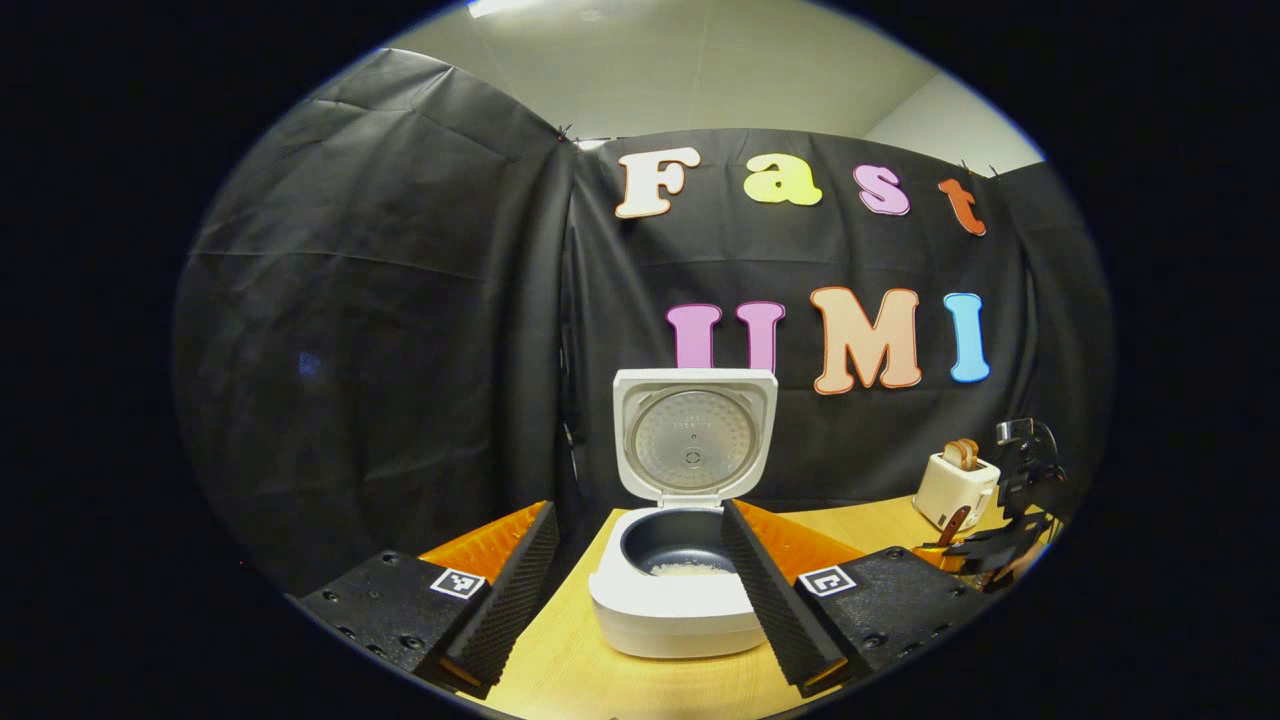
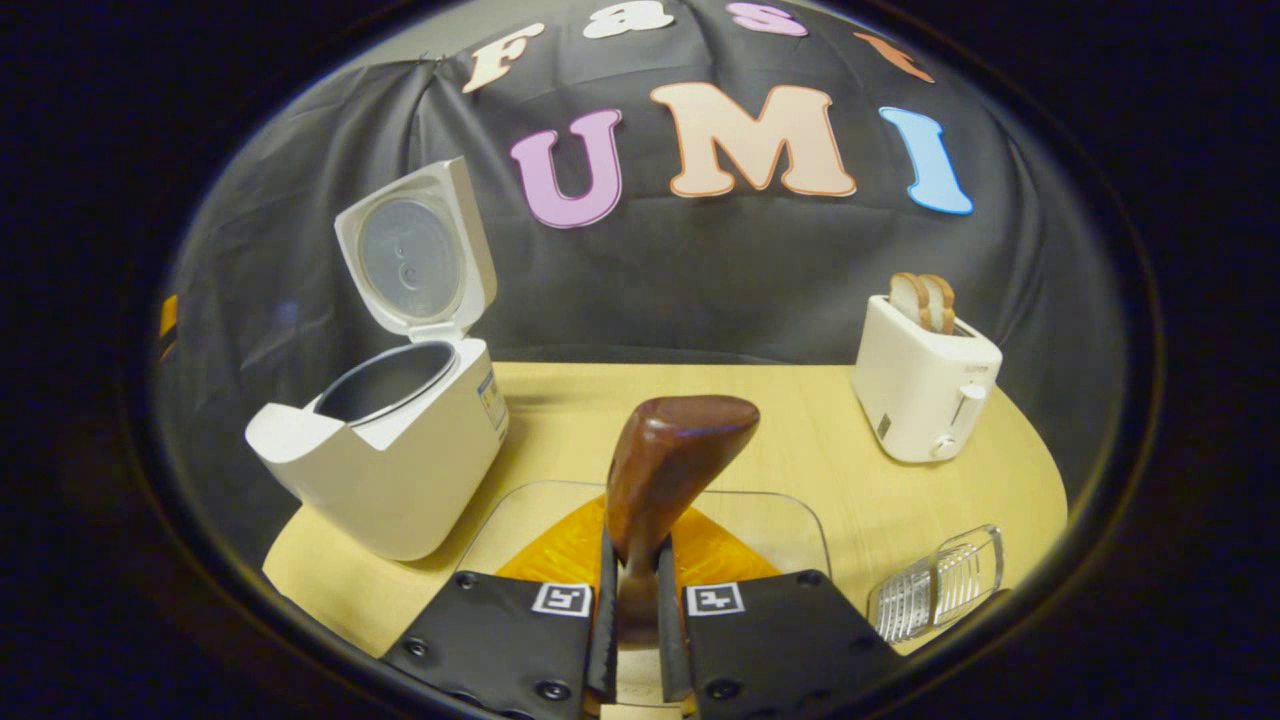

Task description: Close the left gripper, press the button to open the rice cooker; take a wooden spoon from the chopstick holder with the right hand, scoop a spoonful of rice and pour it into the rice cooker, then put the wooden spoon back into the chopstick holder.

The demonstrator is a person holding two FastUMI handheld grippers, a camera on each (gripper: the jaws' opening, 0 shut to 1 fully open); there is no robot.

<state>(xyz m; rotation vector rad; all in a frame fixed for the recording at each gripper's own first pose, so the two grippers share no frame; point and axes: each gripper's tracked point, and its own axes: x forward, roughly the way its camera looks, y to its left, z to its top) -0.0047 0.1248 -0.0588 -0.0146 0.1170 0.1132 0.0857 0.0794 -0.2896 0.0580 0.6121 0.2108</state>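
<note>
The white rice cooker (image 1: 675, 610) stands open in front of my left gripper (image 1: 640, 600), its lid (image 1: 695, 440) upright. A little white rice (image 1: 685, 568) lies in the dark inner pot. The left gripper is open, one finger on each side of the cooker's front, touching nothing. My right gripper (image 2: 637, 590) is shut on the handle of the brown wooden spoon (image 2: 680, 450), whose bowl points forward above a clear square dish (image 2: 800, 510). In the right gripper view the rice cooker (image 2: 390, 450) stands to the left. The clear ribbed chopstick holder (image 2: 935, 585) is at the lower right.
A white toaster (image 2: 925, 385) with two bread slices stands at the back right of the wooden table (image 2: 800, 430). From the left gripper view the toaster (image 1: 955, 485) and the right gripper (image 1: 1000, 540) sit far right. Black cloth walls the table behind.
</note>
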